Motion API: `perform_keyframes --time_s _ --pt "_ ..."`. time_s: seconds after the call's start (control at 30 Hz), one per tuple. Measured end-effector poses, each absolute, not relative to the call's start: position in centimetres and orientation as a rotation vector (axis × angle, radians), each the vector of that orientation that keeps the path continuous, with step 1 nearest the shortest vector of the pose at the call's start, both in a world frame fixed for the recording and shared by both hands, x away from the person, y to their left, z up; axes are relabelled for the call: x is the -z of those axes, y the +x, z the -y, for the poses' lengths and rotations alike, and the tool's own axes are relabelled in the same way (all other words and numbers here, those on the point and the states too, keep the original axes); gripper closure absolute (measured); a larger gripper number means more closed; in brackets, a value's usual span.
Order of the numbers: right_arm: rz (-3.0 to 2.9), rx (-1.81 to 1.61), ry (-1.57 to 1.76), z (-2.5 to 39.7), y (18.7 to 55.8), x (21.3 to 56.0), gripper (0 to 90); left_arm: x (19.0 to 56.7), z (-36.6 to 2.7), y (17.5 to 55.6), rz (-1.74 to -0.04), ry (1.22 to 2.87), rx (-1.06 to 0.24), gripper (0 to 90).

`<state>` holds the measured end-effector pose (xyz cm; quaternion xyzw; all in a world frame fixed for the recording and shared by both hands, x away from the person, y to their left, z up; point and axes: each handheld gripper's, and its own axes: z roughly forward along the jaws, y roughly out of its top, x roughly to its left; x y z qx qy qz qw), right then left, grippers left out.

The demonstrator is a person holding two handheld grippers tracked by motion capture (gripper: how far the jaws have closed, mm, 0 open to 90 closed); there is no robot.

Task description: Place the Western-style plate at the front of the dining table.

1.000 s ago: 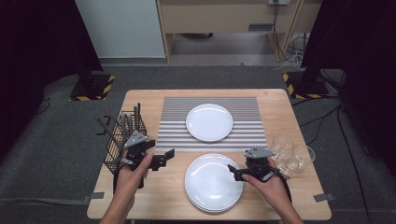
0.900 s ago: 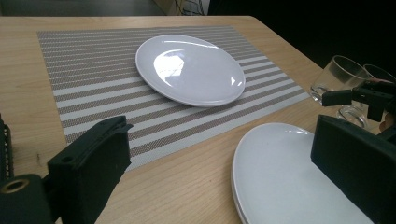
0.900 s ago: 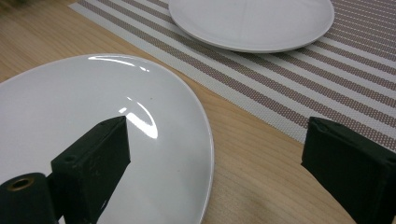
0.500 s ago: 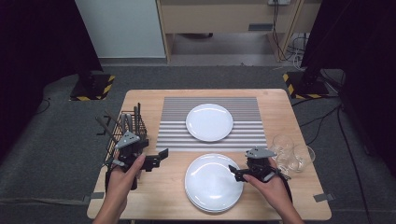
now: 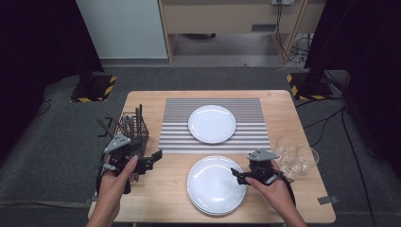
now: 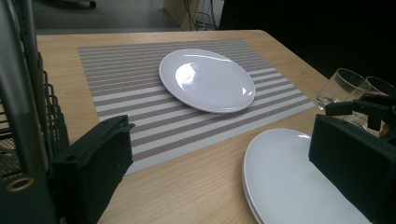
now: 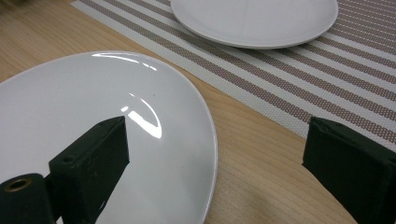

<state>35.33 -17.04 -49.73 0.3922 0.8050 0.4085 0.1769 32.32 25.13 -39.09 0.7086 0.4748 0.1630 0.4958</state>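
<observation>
A single white plate lies on the striped placemat in the middle of the table. Toward the front edge, a stack of white plates sits on the bare wood. My left gripper is open with nothing between its jaws; it hovers beside the wire cutlery basket and points toward the stack. My right gripper is open too, its jaws spanning the stack's right rim just above it.
The black wire basket at the left edge holds several upright utensils. Clear glasses stand close behind my right hand. A cabinet and striped floor stands lie beyond the far edge of the table.
My left gripper has drawn back a little to the left, toward the basket. My right gripper has stayed over the stack's rim.
</observation>
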Motion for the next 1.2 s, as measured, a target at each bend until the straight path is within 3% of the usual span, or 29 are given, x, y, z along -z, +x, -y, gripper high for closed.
perform_keyframes --time_s 1.0,1.2 --pt "-2.308 -1.150 1.092 16.5 35.4 50.0 7.5 38.8 -29.5 31.8 -1.225 1.642 -0.459 8.3" --pt "-2.305 -1.149 1.095 16.8 35.3 50.0 7.5 38.6 -30.4 31.8 -1.245 1.623 -0.523 9.5"
